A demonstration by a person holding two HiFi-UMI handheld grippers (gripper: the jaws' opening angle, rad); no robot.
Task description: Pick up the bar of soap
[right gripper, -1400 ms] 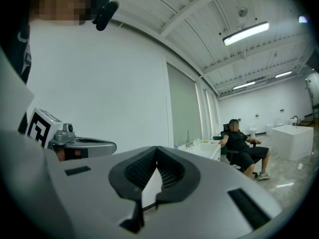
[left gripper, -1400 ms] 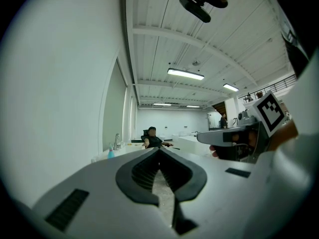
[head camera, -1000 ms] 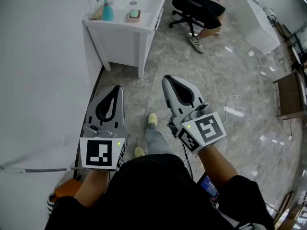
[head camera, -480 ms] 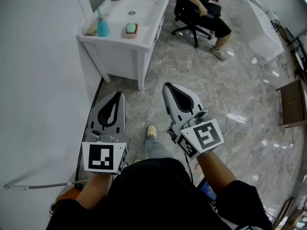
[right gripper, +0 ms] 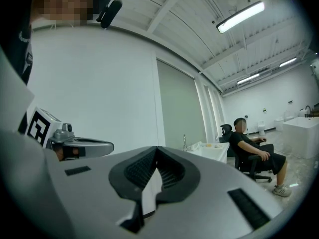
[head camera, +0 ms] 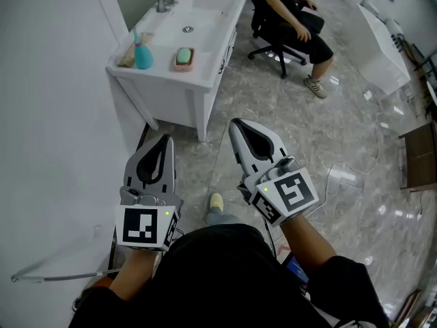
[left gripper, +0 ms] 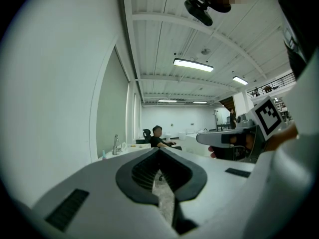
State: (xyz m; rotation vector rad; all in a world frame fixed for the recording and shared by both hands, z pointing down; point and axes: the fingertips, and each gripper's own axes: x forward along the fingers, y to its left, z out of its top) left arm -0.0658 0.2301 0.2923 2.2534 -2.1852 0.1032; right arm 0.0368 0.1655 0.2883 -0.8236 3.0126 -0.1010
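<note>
Upper left: one teal bottle (head camera: 143,58), then one bar of soap (head camera: 183,55), pale green and oblong, in a pink dish (head camera: 183,67) on the white washstand (head camera: 205,39). Upper centre: one seated person (head camera: 293,19). Below: left gripper (head camera: 166,137) and right gripper (head camera: 236,123), both with jaws pressed together and empty. Floor (head camera: 225,94) separates them from the soap.

Open office hall: sink unit (head camera: 167,94), swivel chair (head camera: 272,50), strip lights (left gripper: 193,64).
</note>
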